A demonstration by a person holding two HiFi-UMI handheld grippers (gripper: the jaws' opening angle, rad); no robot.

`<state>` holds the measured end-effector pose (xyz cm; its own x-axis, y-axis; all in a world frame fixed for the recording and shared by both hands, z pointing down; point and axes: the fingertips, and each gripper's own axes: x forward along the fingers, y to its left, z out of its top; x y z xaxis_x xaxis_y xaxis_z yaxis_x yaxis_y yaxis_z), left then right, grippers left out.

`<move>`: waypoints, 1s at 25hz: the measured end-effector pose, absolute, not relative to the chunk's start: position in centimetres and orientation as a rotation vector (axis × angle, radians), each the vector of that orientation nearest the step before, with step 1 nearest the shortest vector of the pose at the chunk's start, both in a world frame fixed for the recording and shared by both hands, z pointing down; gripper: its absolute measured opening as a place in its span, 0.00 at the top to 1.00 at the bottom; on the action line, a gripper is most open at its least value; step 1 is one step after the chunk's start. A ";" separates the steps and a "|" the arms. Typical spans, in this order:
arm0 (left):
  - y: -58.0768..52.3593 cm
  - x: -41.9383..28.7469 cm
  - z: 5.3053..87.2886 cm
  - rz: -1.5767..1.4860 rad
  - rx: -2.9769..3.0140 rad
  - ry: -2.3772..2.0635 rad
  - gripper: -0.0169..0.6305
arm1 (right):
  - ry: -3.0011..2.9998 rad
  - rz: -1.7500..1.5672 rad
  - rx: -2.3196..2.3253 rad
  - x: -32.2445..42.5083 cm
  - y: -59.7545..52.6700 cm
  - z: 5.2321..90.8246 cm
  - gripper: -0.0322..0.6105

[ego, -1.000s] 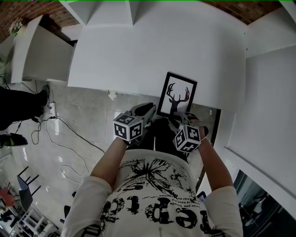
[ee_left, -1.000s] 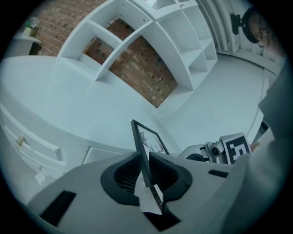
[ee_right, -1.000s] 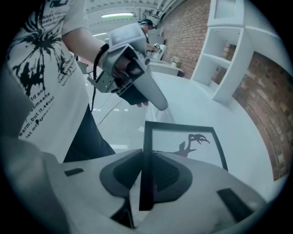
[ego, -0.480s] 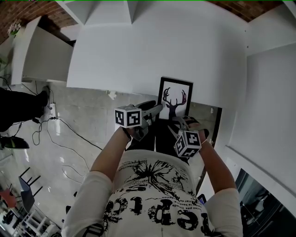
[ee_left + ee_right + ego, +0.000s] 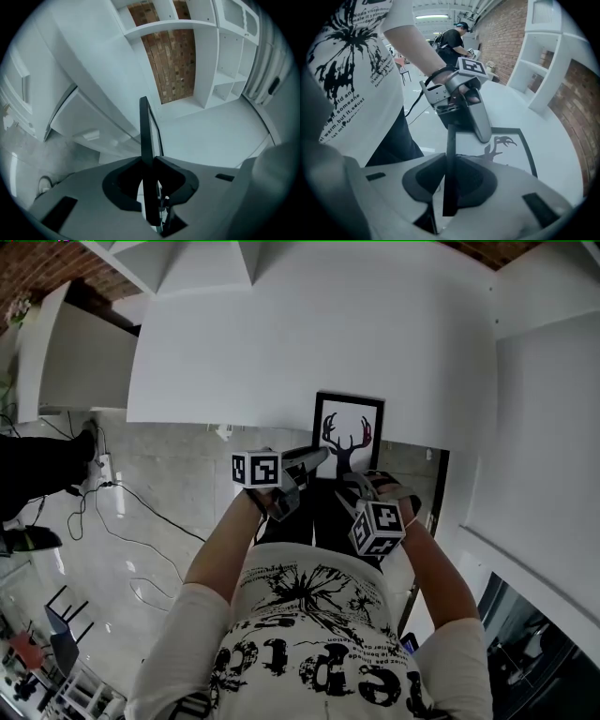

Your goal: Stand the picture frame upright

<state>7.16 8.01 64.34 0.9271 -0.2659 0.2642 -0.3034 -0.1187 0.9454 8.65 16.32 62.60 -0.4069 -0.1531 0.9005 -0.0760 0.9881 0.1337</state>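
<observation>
The black picture frame with a deer silhouette rests at the near edge of the white table. My left gripper is at the frame's left side. Its jaws have just been closing, and in the left gripper view the pads of the left gripper press on the frame's black edge. My right gripper holds the frame's near edge. In the right gripper view that edge runs between the shut jaws of the right gripper, with the deer print beyond and the left gripper over it.
White shelving with a brick back wall rises behind the table. Left of the table is a grey floor with cables. Another person stands far off in the room.
My left gripper has rolled so that its marker cube faces a new way, and it has come onto the frame's left edge. The frame has shifted a little left. The right gripper has kept its hold.
</observation>
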 end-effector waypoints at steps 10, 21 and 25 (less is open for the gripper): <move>7.5 7.3 64.3 0.023 1.637 -0.438 0.84 | -2.104 -0.093 0.277 8.5 15.7 61.9 0.78; 7.1 7.4 64.3 0.078 1.669 -0.443 0.84 | -2.347 1.003 1.026 18.0 9.3 59.9 0.52; 7.2 7.4 64.2 0.098 1.677 -0.447 0.83 | -2.334 1.400 1.067 19.3 8.5 61.4 0.52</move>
<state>7.41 7.22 64.21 0.9192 -0.2340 0.3168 -0.3449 -0.0897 0.9344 19.29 8.50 61.45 -0.7132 -0.4719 0.5184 -0.6794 0.2833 -0.6768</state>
